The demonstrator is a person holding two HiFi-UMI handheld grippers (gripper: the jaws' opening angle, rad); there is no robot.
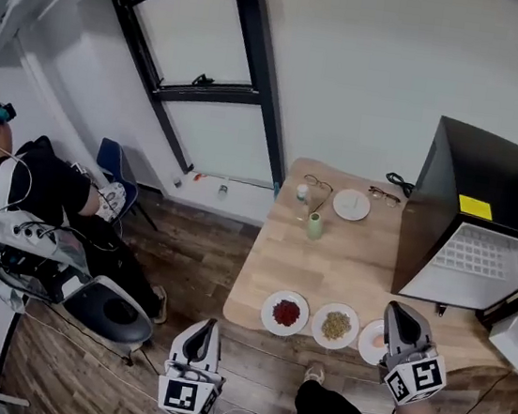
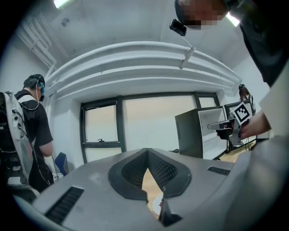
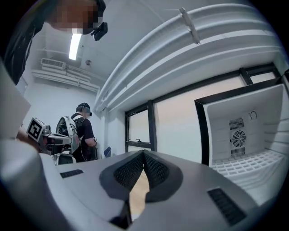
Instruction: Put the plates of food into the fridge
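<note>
White walls and a black-framed window (image 1: 207,62) backed a wooden table (image 1: 347,260) on a plank floor. 3 plates of food sat in a row along the table's near edge: 1 with red food (image 1: 285,313), 1 with tan food (image 1: 335,325), and 1 with orange food (image 1: 372,340), partly hidden behind the right gripper (image 1: 399,313). At the table's right end stood the black fridge (image 1: 457,209) with its door open; the right gripper view showed its white interior, a fan grille and a wire shelf. Near the far edge lay an empty white plate (image 1: 351,204), 2 pairs of glasses (image 1: 317,182) and a black cable (image 1: 399,183); a green bottle (image 1: 314,226) stood upright nearer the middle. The right gripper hung over the near edge, its jaws pressed together with nothing between them. The left gripper (image 1: 206,325) was off the table, over the floor beside the near left corner, jaws likewise pressed together and holding nothing. A seated person (image 1: 34,191) wearing a headset was well apart at the room's left.
</note>
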